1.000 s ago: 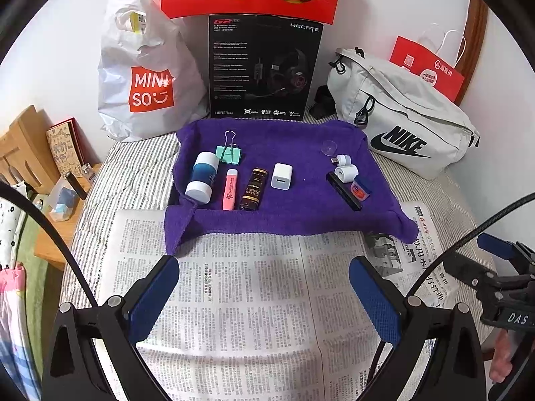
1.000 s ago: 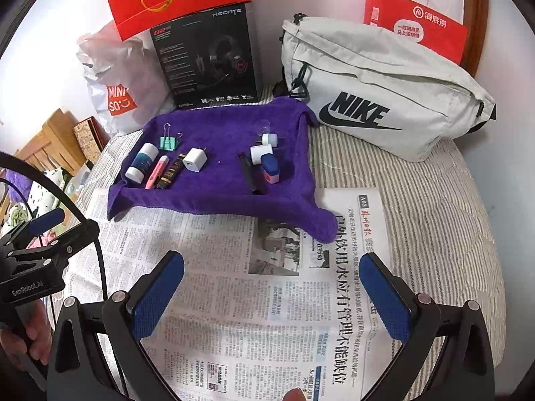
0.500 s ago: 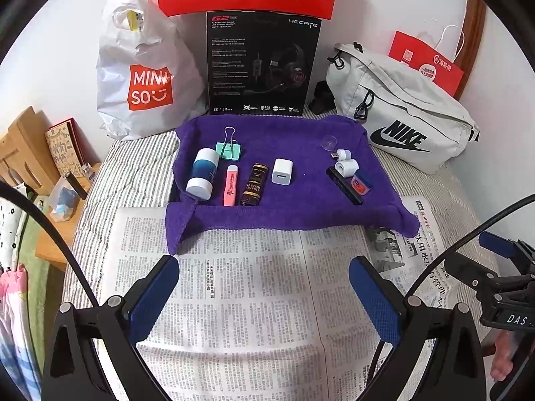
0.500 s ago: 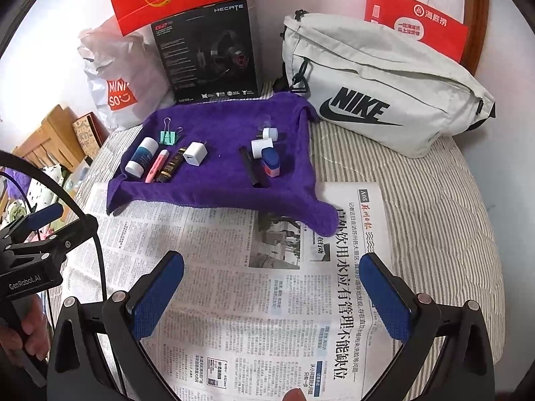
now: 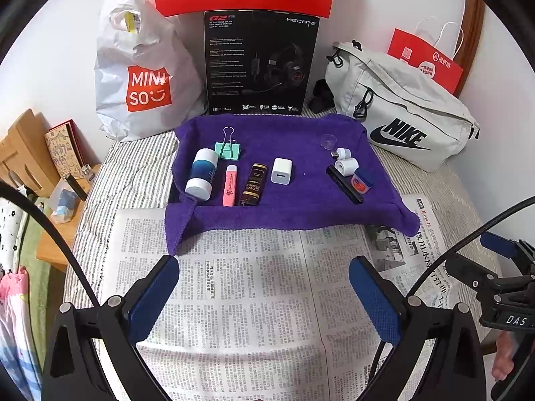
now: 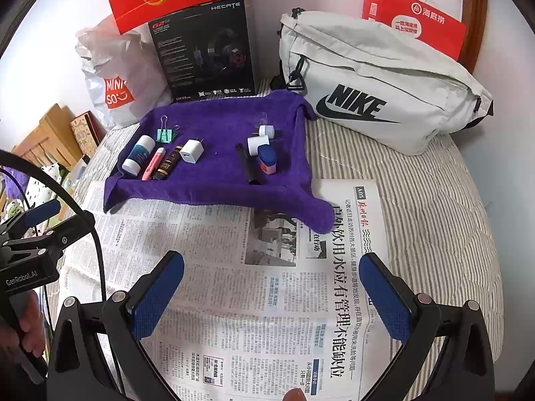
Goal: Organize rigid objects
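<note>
Both the left tongs (image 5: 264, 295) and the right tongs (image 6: 274, 294) hang released and empty over a newspaper (image 5: 260, 300) spread on the bed (image 6: 434, 200). Beyond it lies a purple towel (image 5: 284, 207). On its left side sit a bottle (image 5: 201, 173), a pink marker (image 5: 230, 185), a dark tube (image 5: 254, 183), a white charger (image 5: 281, 171) and a green clip (image 5: 228, 148); on its right, a black stick (image 5: 344, 183) and small white pieces (image 5: 346, 165).

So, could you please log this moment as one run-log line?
left gripper: open, empty, over newspaper | right gripper: open, empty | small items on purple towel: untouched
</note>
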